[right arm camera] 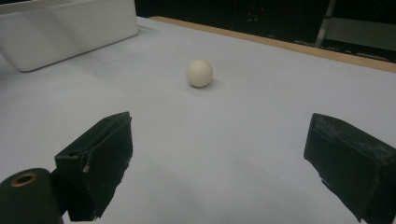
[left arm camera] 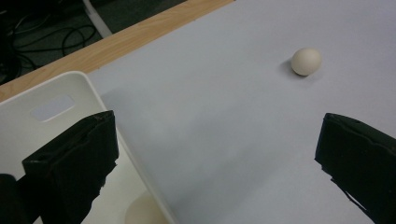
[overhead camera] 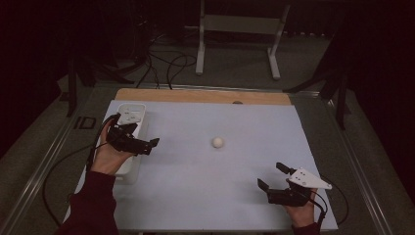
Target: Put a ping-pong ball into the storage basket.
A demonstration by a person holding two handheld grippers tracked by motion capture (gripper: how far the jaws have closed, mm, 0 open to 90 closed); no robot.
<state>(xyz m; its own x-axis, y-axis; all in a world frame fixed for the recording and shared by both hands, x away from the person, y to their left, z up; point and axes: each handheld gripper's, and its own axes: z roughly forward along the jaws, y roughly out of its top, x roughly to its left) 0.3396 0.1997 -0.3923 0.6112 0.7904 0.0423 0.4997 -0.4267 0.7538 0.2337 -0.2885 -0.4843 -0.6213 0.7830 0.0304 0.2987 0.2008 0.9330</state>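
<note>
- Left gripper [overhead camera: 147, 145], jaws spread, hovers over a white tray's [overhead camera: 138, 108] edge.
- Right gripper [overhead camera: 272, 176], jaws wide, holds nothing.
- Egg [overhead camera: 218, 142] rests mid-mat [overhead camera: 244, 196], between both.

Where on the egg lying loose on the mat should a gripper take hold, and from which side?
Probably across the egg's widest middle, jaws either side, coming low from the right gripper, which is open and faces it with bare mat between. It is round and free-standing, so an off-centre pinch would likely roll it.

The egg [overhead camera: 218, 142] lies mid-table [overhead camera: 254, 196], the tray [overhead camera: 131, 113] at the far left, well apart.
</note>
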